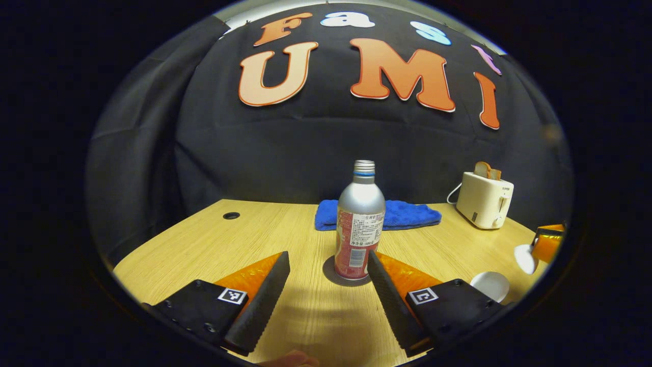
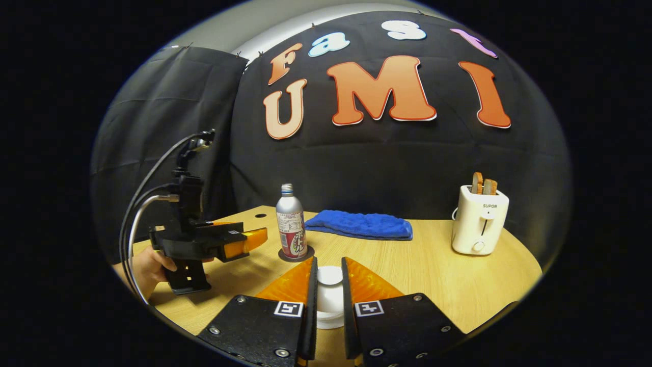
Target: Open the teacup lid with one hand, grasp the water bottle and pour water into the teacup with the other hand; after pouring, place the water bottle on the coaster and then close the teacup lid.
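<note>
A silver water bottle (image 1: 359,224) with a red label stands upright on a dark round coaster (image 1: 330,272) mid-table. My left gripper (image 1: 327,257) is open just short of it, fingertips to either side of its base and nothing between them. In the right gripper view the bottle (image 2: 291,221) stands just beyond the left gripper (image 2: 249,239), which a hand holds. My right gripper (image 2: 329,265) is shut on the knob of the white teacup lid (image 2: 330,306). In the left gripper view the white teacup (image 1: 490,285) sits uncovered at the right, with the lid (image 1: 524,258) held beside it by the right gripper (image 1: 547,244).
A folded blue towel (image 1: 402,214) lies behind the bottle near the back wall. A white toaster (image 2: 479,219) with bread slices stands at the back right. A cable hole (image 1: 231,215) is in the wooden table (image 1: 204,244) at the back left.
</note>
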{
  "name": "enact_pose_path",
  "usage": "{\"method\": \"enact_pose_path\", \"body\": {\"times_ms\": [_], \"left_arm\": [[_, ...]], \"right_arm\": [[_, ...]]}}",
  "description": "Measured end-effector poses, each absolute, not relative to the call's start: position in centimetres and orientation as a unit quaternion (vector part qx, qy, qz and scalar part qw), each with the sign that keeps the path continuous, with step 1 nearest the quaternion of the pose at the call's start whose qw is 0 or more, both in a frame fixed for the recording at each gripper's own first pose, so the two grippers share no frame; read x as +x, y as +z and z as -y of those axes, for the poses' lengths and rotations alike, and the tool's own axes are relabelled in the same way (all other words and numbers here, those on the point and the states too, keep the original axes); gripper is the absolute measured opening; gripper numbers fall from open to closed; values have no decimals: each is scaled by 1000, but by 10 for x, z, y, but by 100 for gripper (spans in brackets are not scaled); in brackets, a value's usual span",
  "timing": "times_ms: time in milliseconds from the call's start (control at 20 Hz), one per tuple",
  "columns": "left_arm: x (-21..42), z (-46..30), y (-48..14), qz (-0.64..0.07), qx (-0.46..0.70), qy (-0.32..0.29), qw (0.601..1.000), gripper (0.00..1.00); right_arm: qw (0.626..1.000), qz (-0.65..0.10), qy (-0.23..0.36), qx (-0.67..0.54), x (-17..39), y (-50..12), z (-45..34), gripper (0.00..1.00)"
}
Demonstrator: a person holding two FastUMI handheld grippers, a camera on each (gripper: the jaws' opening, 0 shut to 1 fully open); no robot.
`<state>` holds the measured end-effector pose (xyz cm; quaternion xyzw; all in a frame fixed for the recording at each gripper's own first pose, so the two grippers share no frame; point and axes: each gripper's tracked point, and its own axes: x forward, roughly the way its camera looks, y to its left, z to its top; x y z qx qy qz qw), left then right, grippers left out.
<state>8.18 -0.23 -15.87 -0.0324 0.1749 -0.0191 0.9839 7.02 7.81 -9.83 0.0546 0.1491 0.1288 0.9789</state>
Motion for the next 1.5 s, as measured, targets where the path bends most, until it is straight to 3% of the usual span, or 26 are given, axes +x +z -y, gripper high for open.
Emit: {"method": "enact_pose_path", "body": {"times_ms": [900,1000,1150,1350,1500], "left_arm": [[25,-4,-103,-105,-14,-20,994,99],[21,-3,-95,-91,-15,-20,995,97],[16,-3,-78,-71,-12,-15,997,99],[4,-4,-50,-32,-8,-17,999,100],[-4,-4,-34,-14,-12,-17,1000,99]], "right_arm": [[975,-188,120,13,78,-155,-98,25],[977,-188,103,2,78,-152,-92,31],[981,-167,94,-8,74,-136,-87,58],[989,-129,75,-11,68,-100,-74,73],[994,-89,60,-15,59,-66,-62,79]]}}
